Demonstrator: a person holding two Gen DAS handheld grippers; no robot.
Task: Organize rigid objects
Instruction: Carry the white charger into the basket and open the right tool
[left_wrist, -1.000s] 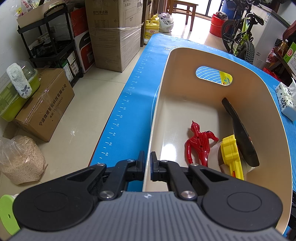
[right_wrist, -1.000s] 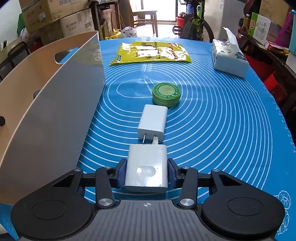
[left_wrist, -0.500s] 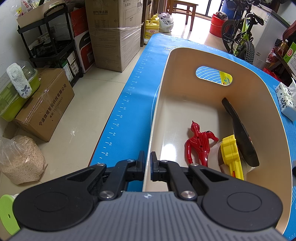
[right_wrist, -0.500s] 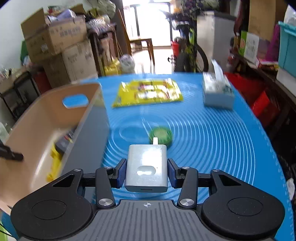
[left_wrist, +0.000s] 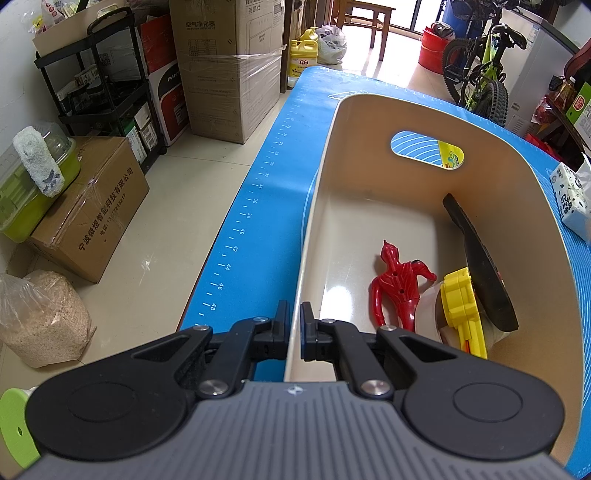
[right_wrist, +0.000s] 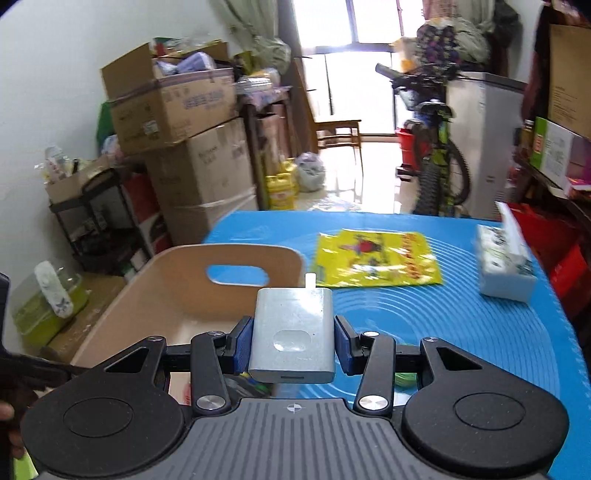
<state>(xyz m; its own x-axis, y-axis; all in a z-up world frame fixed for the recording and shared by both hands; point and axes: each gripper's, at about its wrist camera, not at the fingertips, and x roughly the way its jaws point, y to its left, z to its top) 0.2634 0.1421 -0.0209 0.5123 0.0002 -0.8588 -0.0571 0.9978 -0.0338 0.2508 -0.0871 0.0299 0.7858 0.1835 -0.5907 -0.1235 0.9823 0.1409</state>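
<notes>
My left gripper (left_wrist: 293, 330) is shut on the near wall of a beige bin (left_wrist: 310, 221) that stands on the blue mat. Inside the bin lie a red toy figure (left_wrist: 400, 284), a yellow toy (left_wrist: 461, 310) and a black paddle (left_wrist: 480, 266). My right gripper (right_wrist: 293, 341) is shut on a white charger (right_wrist: 293, 332) and holds it in the air above the bin's right rim (right_wrist: 240, 254). A bit of the green tin (right_wrist: 404, 378) shows below the right finger.
A yellow packet (right_wrist: 376, 258) and a tissue pack (right_wrist: 506, 266) lie on the blue mat (right_wrist: 461, 332) beyond the bin. Cardboard boxes (left_wrist: 225, 62), a black shelf cart (left_wrist: 103, 92) and a bicycle (left_wrist: 480, 77) stand on the floor around the table.
My right gripper has lifted the white charger off the mat and swung it left, up over the bin. The left gripper has kept its hold on the bin wall.
</notes>
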